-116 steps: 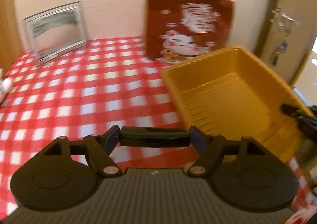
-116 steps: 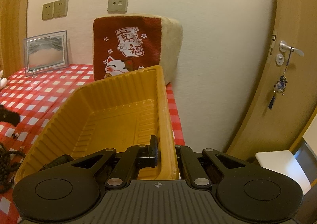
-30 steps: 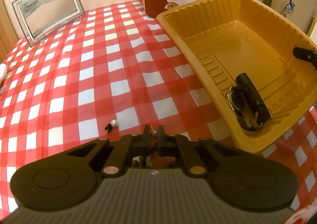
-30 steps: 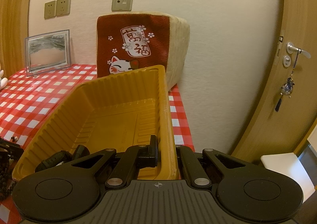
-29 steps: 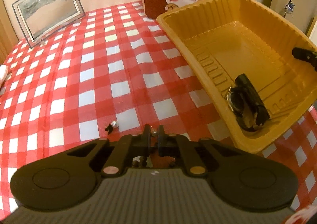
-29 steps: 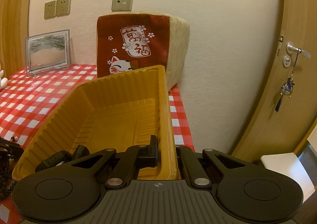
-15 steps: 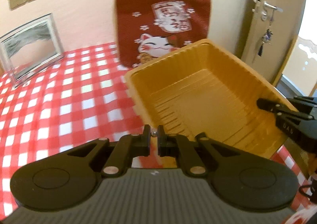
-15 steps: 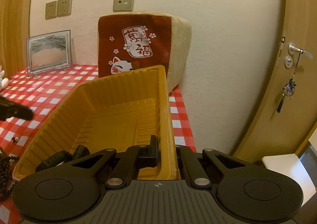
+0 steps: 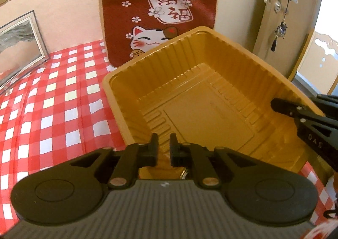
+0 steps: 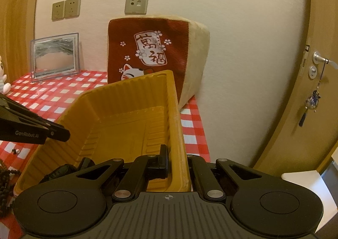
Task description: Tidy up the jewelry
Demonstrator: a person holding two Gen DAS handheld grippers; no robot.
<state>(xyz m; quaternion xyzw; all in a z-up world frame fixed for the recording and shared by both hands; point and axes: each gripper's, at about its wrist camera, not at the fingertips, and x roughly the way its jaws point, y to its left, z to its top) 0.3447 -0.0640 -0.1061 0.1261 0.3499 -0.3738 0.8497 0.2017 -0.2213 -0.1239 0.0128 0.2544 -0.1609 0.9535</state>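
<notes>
Two tongs: left tongs (image 9: 162, 147), just parted and empty, hover over the ribbed orange plastic tray (image 9: 208, 112), its long axis toward one o'clock; right tongs (image 10: 177, 162) pinch its rim.

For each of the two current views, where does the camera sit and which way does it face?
Left wrist: behind the left tongs, angled down into the yellow tray; the right tongs enter at right.
Right wrist: behind the right tongs, clamped on the tray wall, facing the wall; left tongs at left.
Shared: tray and cat cushion.
</notes>
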